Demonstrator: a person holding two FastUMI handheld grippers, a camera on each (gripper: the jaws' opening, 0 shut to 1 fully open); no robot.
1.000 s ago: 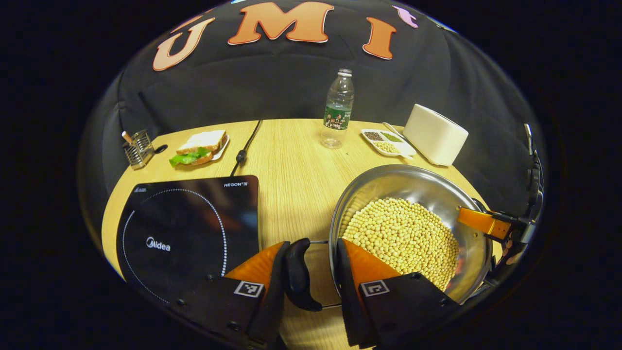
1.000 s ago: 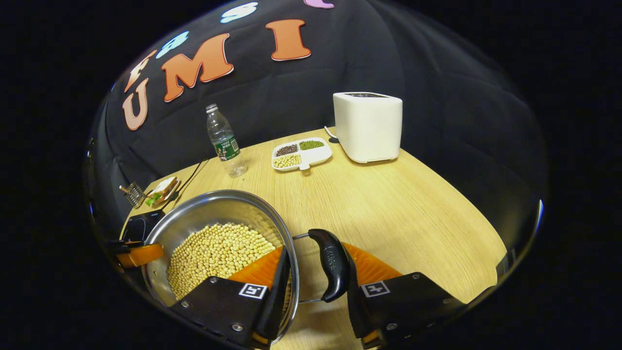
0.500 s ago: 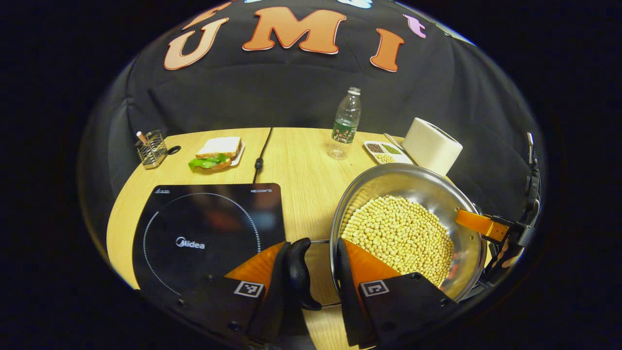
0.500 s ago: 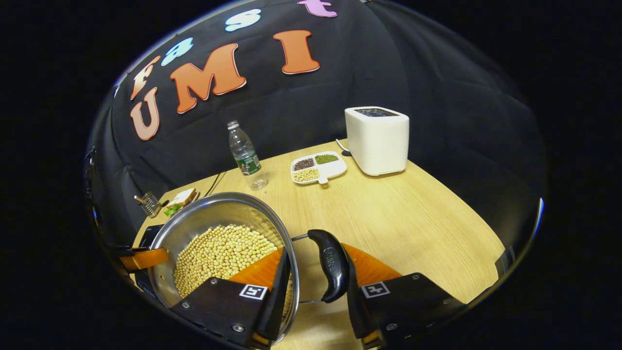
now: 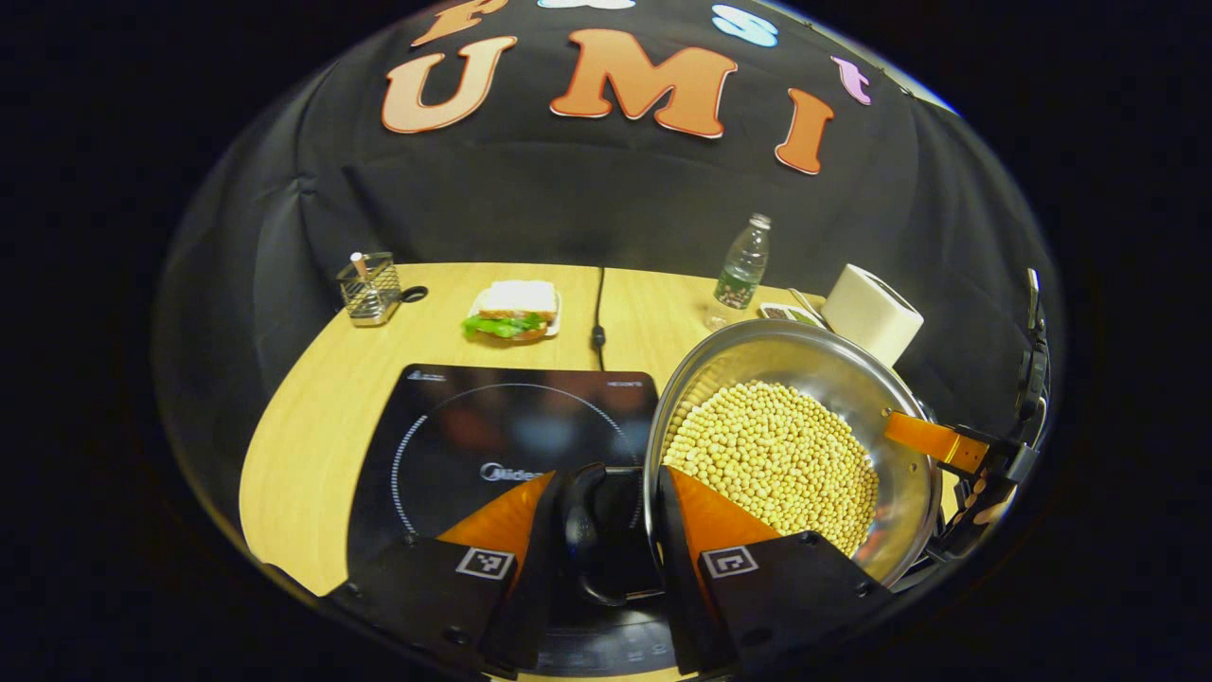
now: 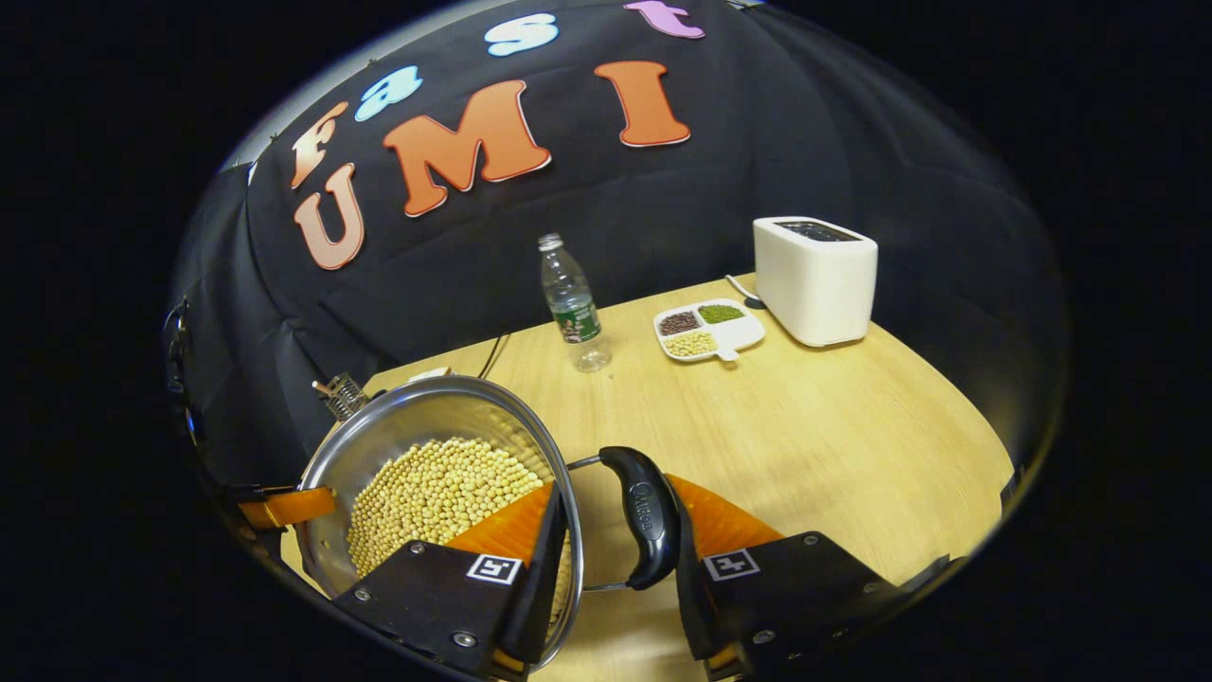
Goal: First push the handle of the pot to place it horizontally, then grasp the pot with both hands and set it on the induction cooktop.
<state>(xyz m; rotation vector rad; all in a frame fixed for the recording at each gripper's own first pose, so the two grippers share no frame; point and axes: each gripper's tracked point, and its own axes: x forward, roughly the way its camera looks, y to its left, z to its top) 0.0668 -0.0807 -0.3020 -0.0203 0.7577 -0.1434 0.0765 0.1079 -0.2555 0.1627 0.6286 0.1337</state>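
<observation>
Pot [image 5: 786, 445] of beans: held over table, right of induction cooktop [image 5: 492, 445]. Left gripper [image 5: 606, 540] pinches near handle and rim; right gripper [image 6: 615, 549] clamps far handle likewise. Step: carrying. Next: shift left, centre, lower level.
</observation>
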